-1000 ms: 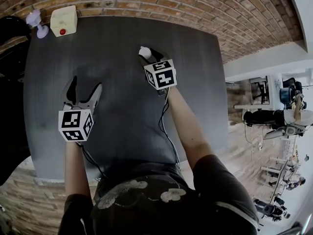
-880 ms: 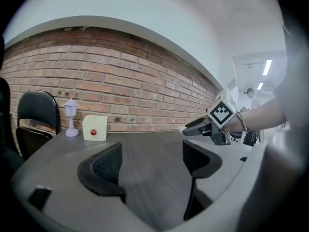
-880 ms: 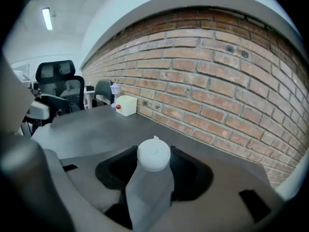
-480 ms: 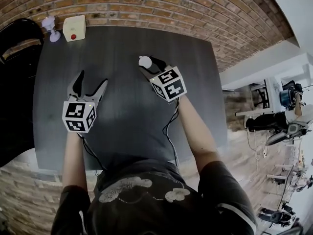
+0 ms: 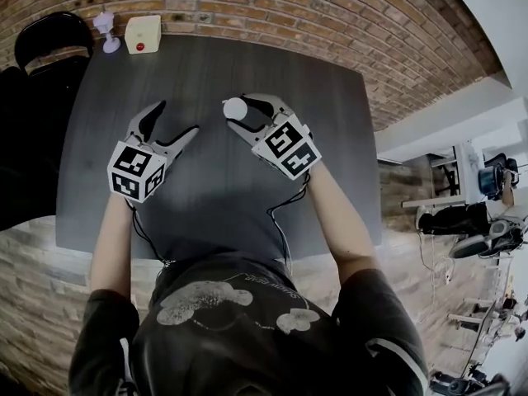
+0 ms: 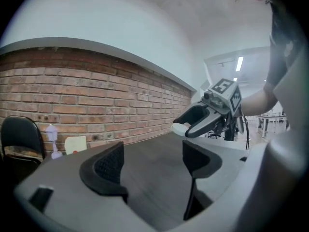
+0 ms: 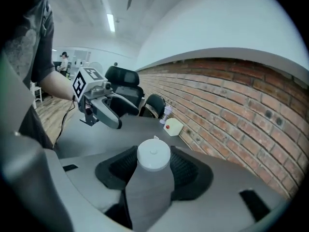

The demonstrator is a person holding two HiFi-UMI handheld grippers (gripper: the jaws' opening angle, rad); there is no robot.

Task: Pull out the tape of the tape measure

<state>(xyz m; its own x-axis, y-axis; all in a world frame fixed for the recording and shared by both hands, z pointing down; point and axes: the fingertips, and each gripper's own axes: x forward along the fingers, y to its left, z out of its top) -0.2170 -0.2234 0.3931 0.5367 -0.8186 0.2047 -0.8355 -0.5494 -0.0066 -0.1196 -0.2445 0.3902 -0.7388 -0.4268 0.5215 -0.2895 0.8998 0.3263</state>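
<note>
The tape measure (image 5: 235, 108) is a small round white case. My right gripper (image 5: 240, 110) is shut on it over the middle of the dark table (image 5: 214, 188). In the right gripper view the white case (image 7: 153, 154) sits between both black pads, and a small tab pokes out at its far edge. My left gripper (image 5: 175, 119) is open and empty, a short way left of the case and pointing toward it. In the left gripper view its pads (image 6: 110, 164) stand wide apart, and the right gripper (image 6: 195, 123) with the white case (image 6: 179, 128) is ahead on the right.
A cream box with a red button (image 5: 142, 34) and a small pale figure (image 5: 106, 27) stand at the table's far left corner, against the brick wall (image 5: 330, 23). A black chair (image 5: 49, 40) is at the left. Cables (image 5: 285, 221) trail back from both grippers.
The right gripper has swung round with the tape measure so that it points left. The left gripper has turned toward it and the gap between them has narrowed.
</note>
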